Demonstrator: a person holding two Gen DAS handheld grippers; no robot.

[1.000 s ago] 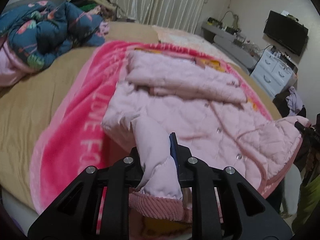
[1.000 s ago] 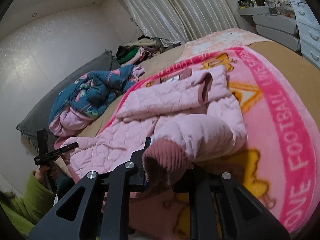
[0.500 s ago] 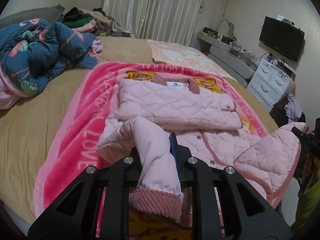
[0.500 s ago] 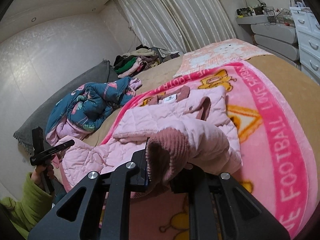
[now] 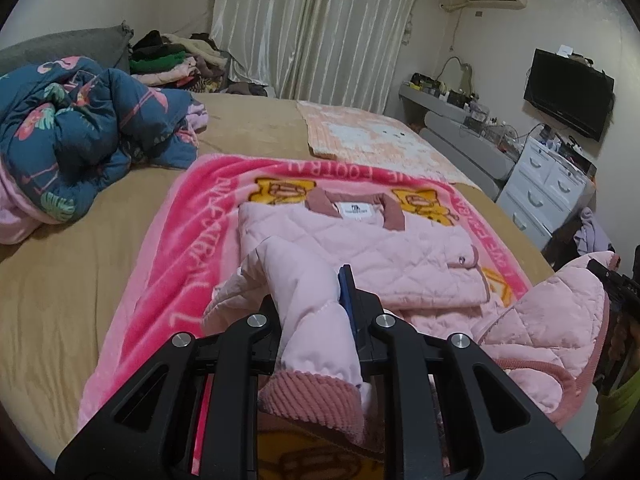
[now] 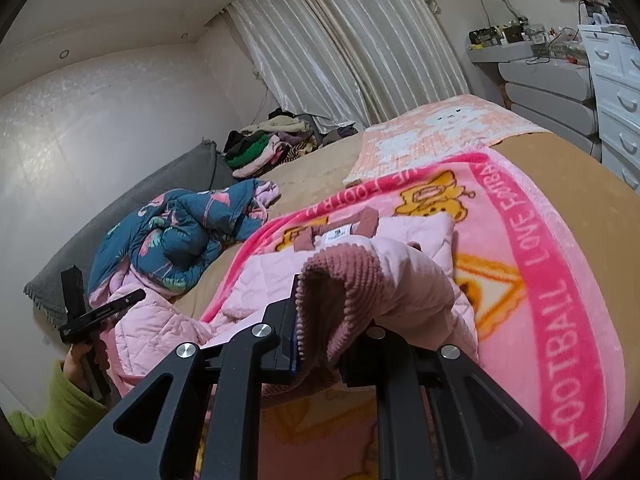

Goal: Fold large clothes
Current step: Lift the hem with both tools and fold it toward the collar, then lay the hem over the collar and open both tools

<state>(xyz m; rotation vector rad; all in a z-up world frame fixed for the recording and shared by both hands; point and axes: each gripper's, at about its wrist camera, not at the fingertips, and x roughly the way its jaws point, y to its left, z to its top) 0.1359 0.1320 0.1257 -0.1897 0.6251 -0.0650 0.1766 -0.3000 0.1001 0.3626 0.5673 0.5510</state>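
While both grippers' fingers clamp the ribbed hem of the pink quilted jacket point(image 5: 360, 264), lower centre, it looks soft, puffy, light.

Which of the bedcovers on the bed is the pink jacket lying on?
The bright pink blanket with bears and lettering; the blue flamingo quilt sits bunched apart, and the pale peach mat lies farther back.

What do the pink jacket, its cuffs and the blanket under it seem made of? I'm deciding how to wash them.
Pink jacket: quilted padded fabric, matte, diamond stitching. Cuffs: ribbed, corduroy-like, darker pink. Blanket: plush fleece, probably synthetic, fuzzy pile with slight sheen.
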